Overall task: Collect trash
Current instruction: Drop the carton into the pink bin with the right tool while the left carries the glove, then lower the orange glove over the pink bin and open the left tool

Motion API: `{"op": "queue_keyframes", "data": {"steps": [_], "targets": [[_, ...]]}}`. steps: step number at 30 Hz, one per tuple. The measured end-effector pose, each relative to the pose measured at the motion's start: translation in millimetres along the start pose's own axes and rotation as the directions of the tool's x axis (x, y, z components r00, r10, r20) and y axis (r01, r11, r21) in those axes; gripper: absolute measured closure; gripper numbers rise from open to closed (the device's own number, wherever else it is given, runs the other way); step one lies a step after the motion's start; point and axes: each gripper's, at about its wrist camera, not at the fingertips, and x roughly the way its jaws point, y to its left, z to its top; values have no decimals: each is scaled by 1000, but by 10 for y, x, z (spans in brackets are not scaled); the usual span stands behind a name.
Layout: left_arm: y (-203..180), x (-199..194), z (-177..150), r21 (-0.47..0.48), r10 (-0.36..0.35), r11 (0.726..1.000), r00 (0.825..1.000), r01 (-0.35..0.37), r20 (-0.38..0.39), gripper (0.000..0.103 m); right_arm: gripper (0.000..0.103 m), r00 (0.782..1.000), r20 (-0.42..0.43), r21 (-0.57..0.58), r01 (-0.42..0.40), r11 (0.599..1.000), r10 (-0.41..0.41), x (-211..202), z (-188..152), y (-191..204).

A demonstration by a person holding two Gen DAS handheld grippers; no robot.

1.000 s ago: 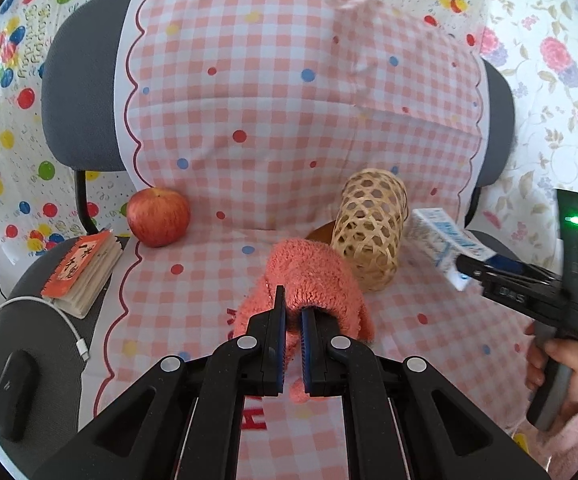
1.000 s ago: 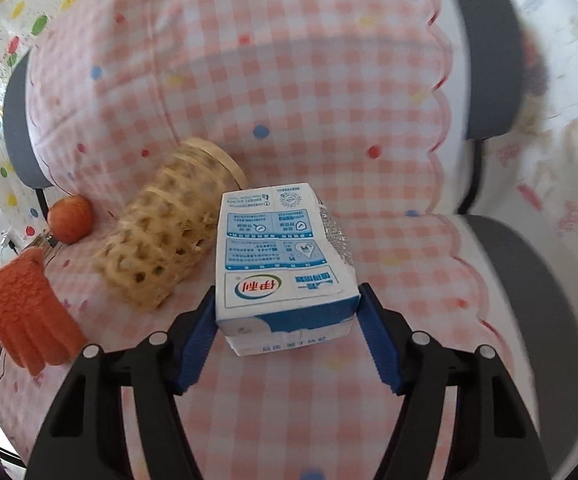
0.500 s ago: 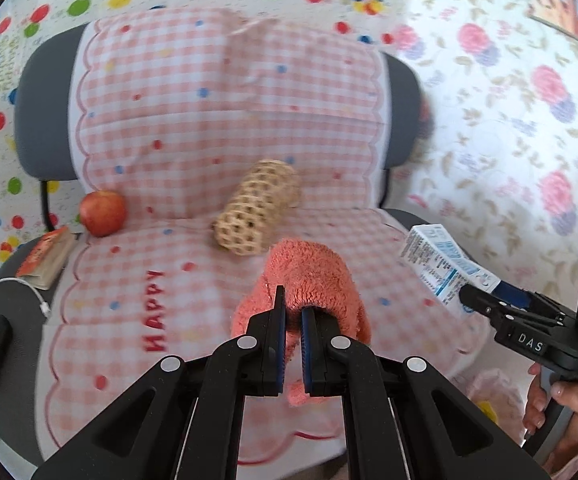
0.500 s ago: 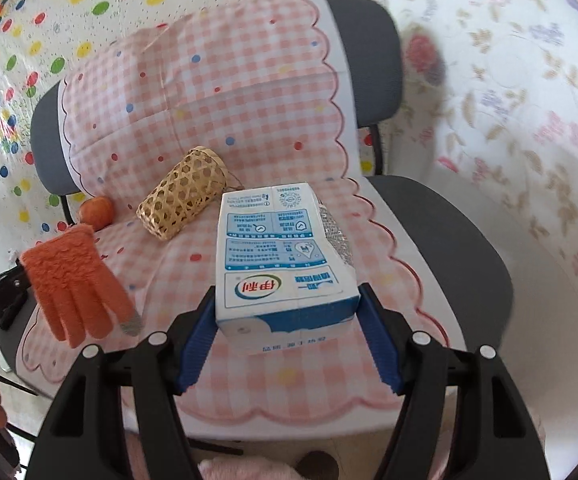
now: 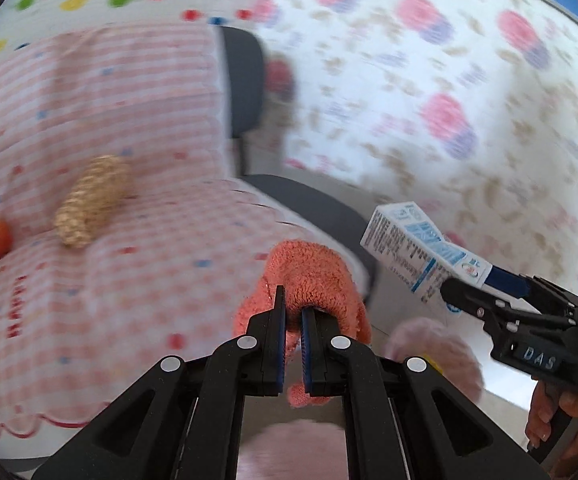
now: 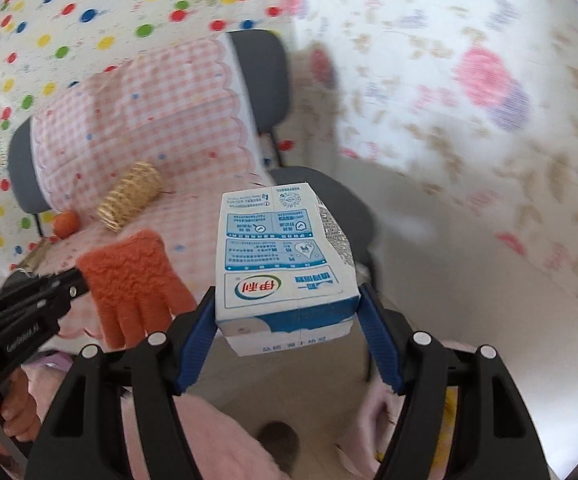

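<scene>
Right wrist view showed, largest of all, a flowered wall covering (image 6: 469, 92) filling the right side and a dotted one (image 6: 89, 12) behind the chair. Next in size came the grey chair (image 6: 261, 68), draped in a pink checked cover (image 6: 161, 120) over its back and seat. On that seat lay a woven bamboo tube (image 6: 131, 196) on its side, with an apple (image 6: 67, 224) just beside it to the left; both were well apart from the grippers.

Nearer the lens, the right gripper (image 6: 287, 320) had its blue pads pressed against the two sides of a blue-and-white milk carton (image 6: 285, 260), which it held off the chair, above the floor. Left wrist view showed the same carton (image 5: 421, 256) sticking out of the jaws at the right, with a hand (image 5: 557, 420) on the handle below.

Smaller still, the left gripper (image 5: 293, 312) was pinched almost fully together on the cuff of an orange fuzzy glove (image 5: 313, 276); from the right wrist camera the glove (image 6: 133, 276) hung fingers-down in the air, in front of the seat edge. Fuzzy pink fabric (image 6: 225, 444) showed blurred at the bottom.
</scene>
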Motion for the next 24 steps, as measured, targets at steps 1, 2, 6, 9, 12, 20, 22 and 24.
{"op": "queue_keyframes", "data": {"steps": [1,2,6,9,12,20,22,24], "targets": [[-111,43,-8,13,-25,1000,1000,25,-8,96,35,1000,-5,9,28,1000,-28,-51,-62,-98],[-218,88,-16,26,-49,998,999,49,-17,96,35,998,-10,22,65,998,-65,-109,-134,-222],[-559,246,-84,78,-105,991,994,108,-44,96,35,984,-43,88,173,981,-170,-278,-384,-648],[-779,387,-123,100,-148,983,986,155,-71,96,35,973,-71,128,229,965,-221,-341,-528,-902],[-966,525,-137,121,-174,975,980,184,-92,96,35,963,-93,159,266,951,-254,-332,-623,-1107],[-1174,718,-202,153,-172,969,976,193,-136,96,26,949,-122,243,314,918,-292,-147,-723,-1485],[-1164,730,-209,156,-164,970,977,185,-139,96,26,957,-111,258,288,922,-268,-163,-710,-1502],[-1144,743,-213,153,-156,972,978,177,-141,96,26,958,-104,249,285,925,-267,-182,-697,-1476]]}}
